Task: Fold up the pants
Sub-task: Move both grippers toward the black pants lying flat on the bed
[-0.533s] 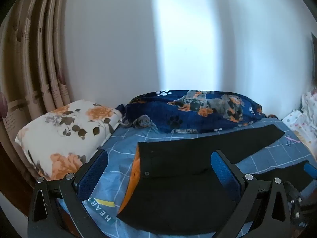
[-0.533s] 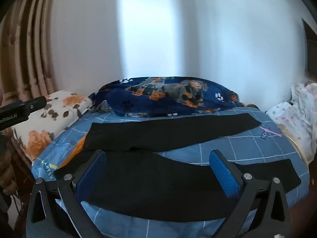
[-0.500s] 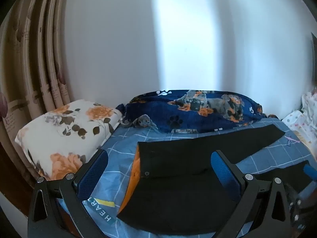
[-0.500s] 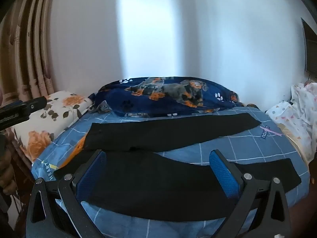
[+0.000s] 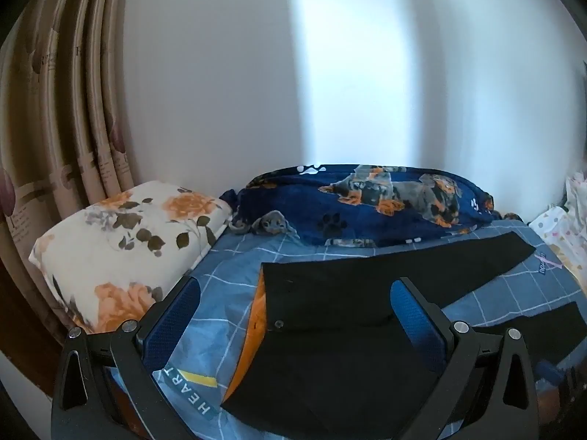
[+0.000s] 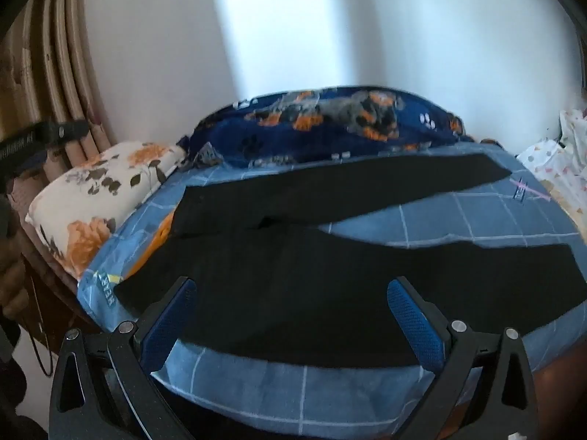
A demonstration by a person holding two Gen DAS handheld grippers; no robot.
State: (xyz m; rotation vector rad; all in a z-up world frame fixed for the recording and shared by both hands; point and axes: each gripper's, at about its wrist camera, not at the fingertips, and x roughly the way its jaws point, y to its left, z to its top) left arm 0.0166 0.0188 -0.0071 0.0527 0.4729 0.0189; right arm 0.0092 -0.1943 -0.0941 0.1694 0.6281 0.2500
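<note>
Black pants lie flat on a blue checked bedsheet, waist to the left with orange lining showing, both legs spread apart toward the right. They also show in the right wrist view. My left gripper is open and empty, hovering above the waist end near the bed's front left. My right gripper is open and empty, above the near leg at the bed's front edge. Part of the left gripper shows at the far left of the right wrist view.
A floral pillow lies at the bed's left end against a curtain. A navy dog-print blanket is bunched along the wall. White patterned cloth lies at the right end of the bed.
My right gripper has moved and tilted, so its view is blurred and the bed looks closer and lower. My left gripper has barely moved.
</note>
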